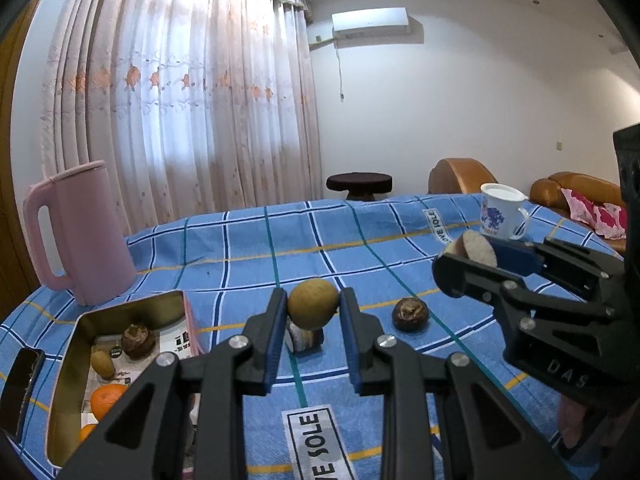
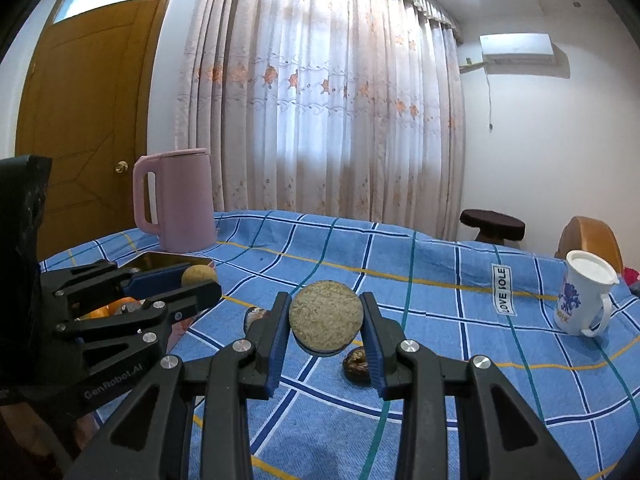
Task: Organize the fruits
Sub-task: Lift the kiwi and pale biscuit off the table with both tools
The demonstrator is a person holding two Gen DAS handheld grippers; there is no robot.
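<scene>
My left gripper (image 1: pixel 313 307) is shut on a small round tan fruit (image 1: pixel 313 303) and holds it above the blue checked cloth. My right gripper (image 2: pixel 326 320) is shut on a flat round speckled tan fruit (image 2: pixel 326 315); it also shows in the left wrist view (image 1: pixel 478 248) at the right. A dark brown water chestnut (image 1: pixel 410 314) lies on the cloth between the grippers, partly hidden in the right wrist view (image 2: pixel 356 364). A small striped piece (image 1: pixel 304 338) lies under the left gripper. A gold tin box (image 1: pixel 70 356) at the left holds a chestnut, a tan fruit and oranges.
A pink kettle (image 1: pixel 80 236) stands at the back left behind the box. A white lidded mug (image 2: pixel 582 298) stands at the far right of the table. A dark phone (image 1: pixel 22 384) lies left of the box. A stool and sofas stand beyond the table.
</scene>
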